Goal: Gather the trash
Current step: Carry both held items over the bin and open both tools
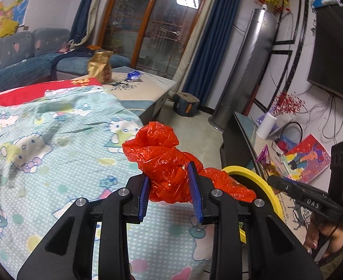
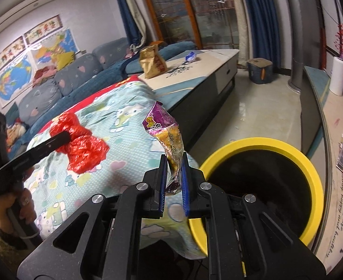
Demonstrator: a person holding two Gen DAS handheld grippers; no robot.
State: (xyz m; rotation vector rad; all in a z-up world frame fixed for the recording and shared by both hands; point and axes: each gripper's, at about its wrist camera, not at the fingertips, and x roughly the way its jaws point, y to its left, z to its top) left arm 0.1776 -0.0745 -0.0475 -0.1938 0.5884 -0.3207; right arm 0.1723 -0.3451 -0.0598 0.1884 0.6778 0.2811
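My left gripper (image 1: 169,177) is shut on a crumpled red plastic bag (image 1: 162,156), held above the cartoon-print blanket (image 1: 54,140). In the right wrist view the same red plastic bag (image 2: 82,144) hangs from the left gripper's black finger at the left. My right gripper (image 2: 174,165) is shut on a purple and yellow snack wrapper (image 2: 164,128) that sticks up from its blue pads. A bin with a yellow rim (image 2: 260,144) and dark inside stands just right of the right gripper; the yellow rim (image 1: 260,179) also shows behind the red bag. The right gripper's body (image 1: 311,200) appears at the lower right.
A low table (image 2: 206,70) beyond the blanket carries a gold bag (image 2: 151,61) and a blue wrapper (image 2: 190,57). A blue sofa (image 1: 19,56) runs along the left wall. A TV stand (image 2: 334,121) with a paper roll (image 2: 338,77) lines the right. A tall grey appliance (image 1: 246,70) and a dark stool (image 1: 185,103) stand by the curtains.
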